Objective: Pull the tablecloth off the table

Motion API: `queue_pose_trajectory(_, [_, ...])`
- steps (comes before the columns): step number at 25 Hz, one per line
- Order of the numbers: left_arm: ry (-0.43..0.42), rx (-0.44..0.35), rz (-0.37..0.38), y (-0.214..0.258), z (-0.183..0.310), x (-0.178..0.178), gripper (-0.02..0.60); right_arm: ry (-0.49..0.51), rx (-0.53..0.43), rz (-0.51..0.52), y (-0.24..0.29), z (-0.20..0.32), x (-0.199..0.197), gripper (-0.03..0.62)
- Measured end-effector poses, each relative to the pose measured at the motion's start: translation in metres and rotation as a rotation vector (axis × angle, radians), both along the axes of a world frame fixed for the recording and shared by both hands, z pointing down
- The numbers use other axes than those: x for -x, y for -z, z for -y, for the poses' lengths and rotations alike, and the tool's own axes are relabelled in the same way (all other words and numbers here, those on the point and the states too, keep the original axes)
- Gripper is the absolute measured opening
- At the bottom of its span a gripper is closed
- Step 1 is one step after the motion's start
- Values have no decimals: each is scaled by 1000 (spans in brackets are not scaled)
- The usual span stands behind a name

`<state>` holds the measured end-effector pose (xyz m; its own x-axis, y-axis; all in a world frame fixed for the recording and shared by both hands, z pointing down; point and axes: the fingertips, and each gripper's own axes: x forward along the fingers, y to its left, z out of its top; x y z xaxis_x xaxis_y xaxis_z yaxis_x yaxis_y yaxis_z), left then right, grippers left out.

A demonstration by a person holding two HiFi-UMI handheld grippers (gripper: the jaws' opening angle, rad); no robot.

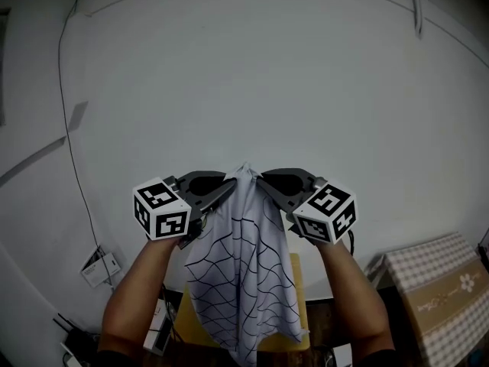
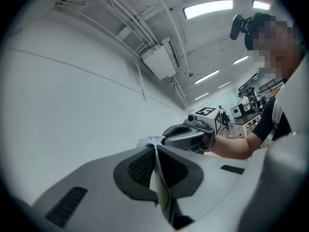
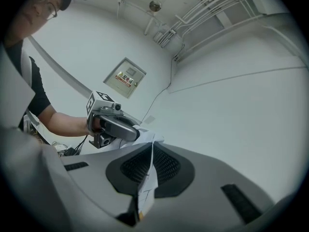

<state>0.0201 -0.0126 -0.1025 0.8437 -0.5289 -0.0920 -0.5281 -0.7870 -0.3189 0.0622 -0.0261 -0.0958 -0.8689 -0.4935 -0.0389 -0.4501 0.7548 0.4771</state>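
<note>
Left gripper (image 1: 229,184) and right gripper (image 1: 262,182) jaws clamp the tablecloth (image 1: 244,270), which hangs lengthwise downward.

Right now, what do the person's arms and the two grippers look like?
The left gripper and right gripper both have smooth grey shells with black mesh-textured pads at the jaws. Each carries a white marker cube printed with black square patterns, and a small camera shows on the right one. The forearms are bare; a black short sleeve covers the upper arm.
</note>
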Motion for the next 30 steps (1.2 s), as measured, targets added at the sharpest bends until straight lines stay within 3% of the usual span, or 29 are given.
queue_pose_trajectory(12, [-52,-64,-35,82,-2,-17,17,-30,-93,40,83,-4,-18,25])
queue_pose_trajectory(30, [-48,-69,-32,96,2,0,17,-28,-85,63,97,1,-7,25])
